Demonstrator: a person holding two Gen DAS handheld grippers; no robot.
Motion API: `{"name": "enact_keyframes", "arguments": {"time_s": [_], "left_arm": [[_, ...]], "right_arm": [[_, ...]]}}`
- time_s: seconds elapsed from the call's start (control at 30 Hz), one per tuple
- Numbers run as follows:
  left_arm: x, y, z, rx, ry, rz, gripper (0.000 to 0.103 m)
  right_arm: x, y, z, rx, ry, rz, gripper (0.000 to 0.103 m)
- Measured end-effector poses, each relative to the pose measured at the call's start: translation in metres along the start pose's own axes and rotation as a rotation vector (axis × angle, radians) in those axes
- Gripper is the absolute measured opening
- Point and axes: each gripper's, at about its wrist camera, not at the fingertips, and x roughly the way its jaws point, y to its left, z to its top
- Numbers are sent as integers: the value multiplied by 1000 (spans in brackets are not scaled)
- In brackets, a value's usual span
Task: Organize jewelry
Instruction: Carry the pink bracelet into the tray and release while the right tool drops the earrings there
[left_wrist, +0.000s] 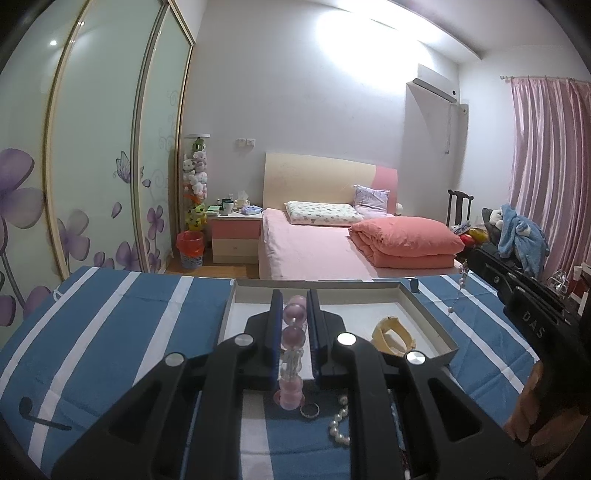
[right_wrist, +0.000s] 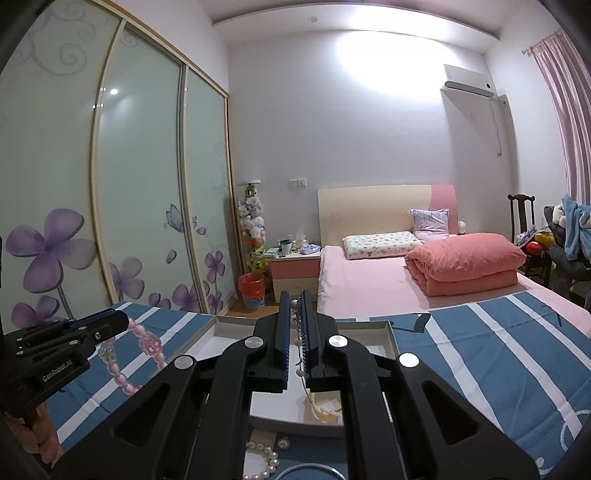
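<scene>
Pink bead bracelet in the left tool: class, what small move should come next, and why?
Probably carry the pink bead bracelet forward over the shallow white box and lower it before opening. The left tool is shut on it in front of the box's near edge, and a yellow bangle already lies inside. The right tool holds a thin pearl chain too.

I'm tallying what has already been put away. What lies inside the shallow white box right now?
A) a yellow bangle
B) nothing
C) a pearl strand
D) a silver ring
A: a yellow bangle lies in the white box, while the pearl strand and the silver ring lie on the striped cloth in front of it.
</scene>
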Motion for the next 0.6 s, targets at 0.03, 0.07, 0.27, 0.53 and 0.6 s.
{"name": "enact_keyframes", "arguments": {"time_s": [0.03,0.07,0.27,0.53,0.6], "left_arm": [[4,0,1,2,0,3,14],[8,-1,3,3,0,6,14],[39,-4,6,1,24,10,14],[84,-2,6,-10,76,9,14],[91,-2,4,-10,87,7,14]], "right_arm": [[3,-1,0,-3,-1,-3,6],[5,-1,0,-5,-1,-5,6],[26,-13,-5,20,23,-11,6],[54,-18,-18,36,93,-17,6],[59,-17,-20,34,106,-16,6]]}}
